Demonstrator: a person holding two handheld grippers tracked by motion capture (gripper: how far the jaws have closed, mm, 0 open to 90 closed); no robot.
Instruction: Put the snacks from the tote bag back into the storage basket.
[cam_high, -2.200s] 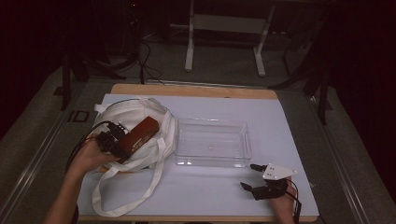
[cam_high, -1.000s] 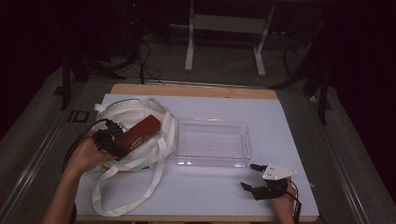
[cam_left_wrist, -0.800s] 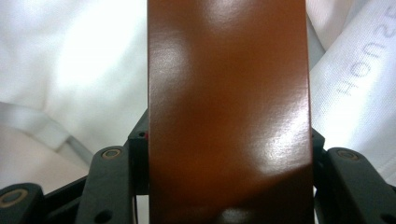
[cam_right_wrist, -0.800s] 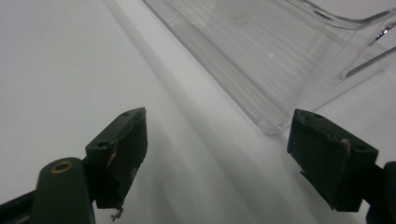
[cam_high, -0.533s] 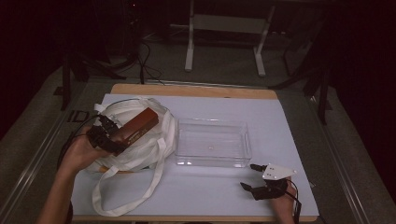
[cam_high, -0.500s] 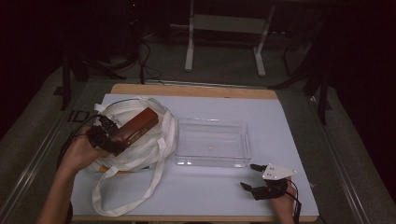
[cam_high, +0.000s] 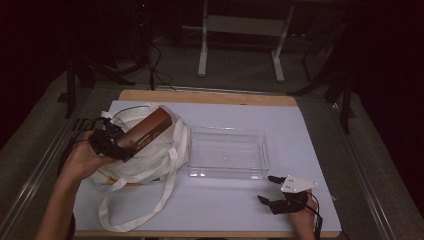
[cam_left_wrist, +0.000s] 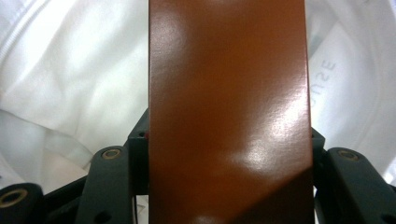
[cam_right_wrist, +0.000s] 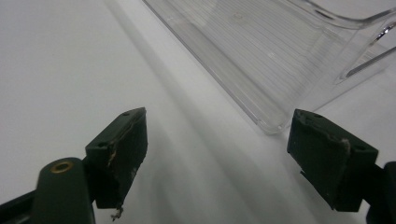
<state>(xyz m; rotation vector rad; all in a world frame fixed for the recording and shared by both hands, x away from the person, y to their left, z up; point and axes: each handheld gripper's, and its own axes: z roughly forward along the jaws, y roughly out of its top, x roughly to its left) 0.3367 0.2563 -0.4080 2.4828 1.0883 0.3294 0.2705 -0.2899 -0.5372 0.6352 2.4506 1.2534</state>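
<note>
A brown rectangular box (cam_high: 147, 128) is held above a white cloth tote bag (cam_high: 150, 152) at the table's left. My left gripper (cam_high: 116, 141) is shut on the box's near end. In the left gripper view the box (cam_left_wrist: 229, 116) stands between the jaws, with white cloth behind it. A clear plastic tray (cam_high: 227, 152) lies at the table's middle, with nothing in it. My right gripper (cam_high: 267, 189) rests open near the front right edge, a little in front of the tray. Its own view shows the tray's corner (cam_right_wrist: 275, 70) beyond the spread jaws.
The table is covered by a white sheet (cam_high: 310, 135). The bag's long handles (cam_high: 125, 210) loop toward the front edge. Beyond the table's far edge are cables (cam_high: 155, 65) on the floor and a metal stand (cam_high: 240, 30).
My left gripper has lifted the brown box up and back, away from the bag's opening. The right gripper has stayed still.
</note>
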